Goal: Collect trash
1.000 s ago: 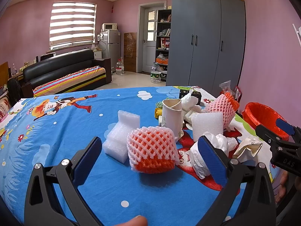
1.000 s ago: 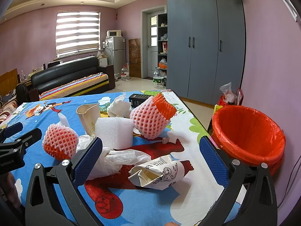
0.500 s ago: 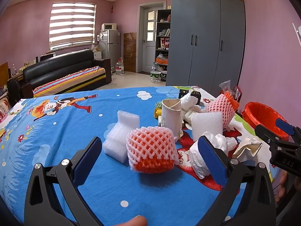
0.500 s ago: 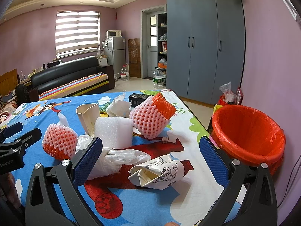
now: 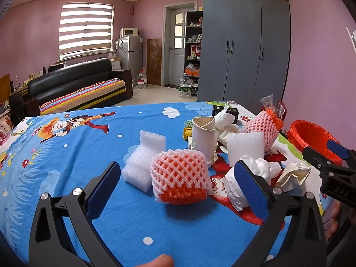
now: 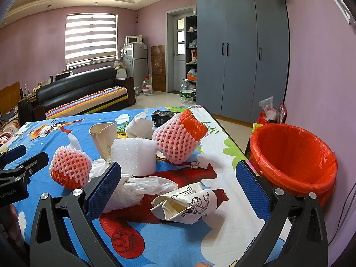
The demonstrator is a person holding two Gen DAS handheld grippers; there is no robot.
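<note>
both grippers wide over a table of trash

the left gripper [image 5: 176, 184] hovers low over the table [image 5: 66, 155], its blue-padded jaws spread wide and holding nothing. between them, a little ahead, sits a foam fruit net [image 5: 180, 176], white mesh over orange, resting on the blue cartoon cloth. touching its far left side is a white foam block [image 5: 144, 155]. behind the net a dented paper cup [image 5: 203, 140] stands upright, with a second foam block [image 5: 245, 145] to its right and a crumpled white plastic bag [image 5: 255, 178] near the right jaw.

the right gripper [image 6: 178, 188] is equally wide and empty. a crushed paper cup [image 6: 187, 203] with a black scroll print lies on its side between its jaws, beside the white plastic bag, which trails past the left pad. farther back a second fruit net [image 6: 180, 136] leans tilted against the foam block, and crumpled tissue [image 6: 140, 126] sits behind it; a small dark box [image 6: 162, 115] lies at the far edge, its label too small to read.

the orange-lined trash bin [image 6: 293, 155] stands just off the table's right edge, open-topped; its inside looks empty, though the bottom is partly out of sight.
</note>
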